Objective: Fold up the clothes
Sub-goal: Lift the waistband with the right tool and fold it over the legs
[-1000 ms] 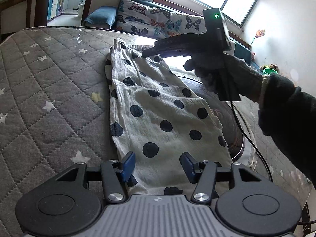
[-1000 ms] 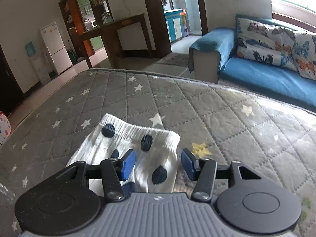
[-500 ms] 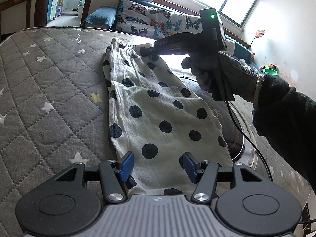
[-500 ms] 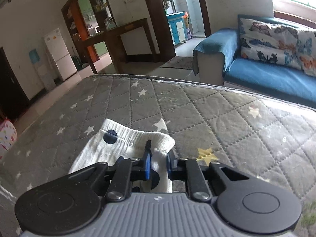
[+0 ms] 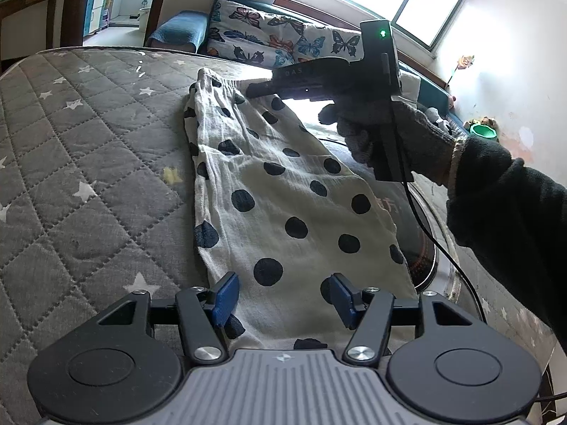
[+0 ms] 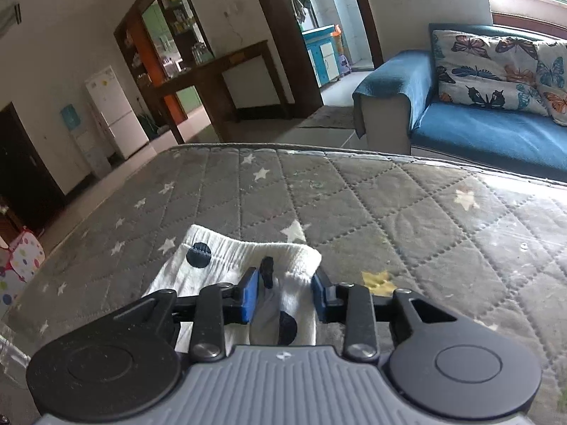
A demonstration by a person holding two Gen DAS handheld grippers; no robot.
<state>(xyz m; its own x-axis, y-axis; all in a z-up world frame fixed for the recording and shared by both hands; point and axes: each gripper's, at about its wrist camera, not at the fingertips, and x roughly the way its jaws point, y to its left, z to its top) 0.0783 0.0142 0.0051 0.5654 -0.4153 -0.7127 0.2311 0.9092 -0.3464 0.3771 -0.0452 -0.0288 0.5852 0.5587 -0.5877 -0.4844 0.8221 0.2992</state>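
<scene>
The waistband of the dotted trousers (image 6: 226,258) is pinched by the right hand-held gripper (image 6: 283,295); the left hand-held gripper (image 5: 283,299) is held wide above their hem.

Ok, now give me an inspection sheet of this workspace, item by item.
Surface: grey quilted star-print pad, worn in places.
Job's things: white polka-dot garment laid out lengthwise, not yet folded.
Clutter: dark round item with red markings by the garment's right edge, unidentified.
Grippers: left gripper open over the near end. Right gripper partly closed around the bunched waistband corner; firmness of the pinch cannot be told.
Cables: black cable hangs from the right gripper's handle beside the garment.
Surroundings: blue sofa with butterfly cushion, white fridge.
</scene>
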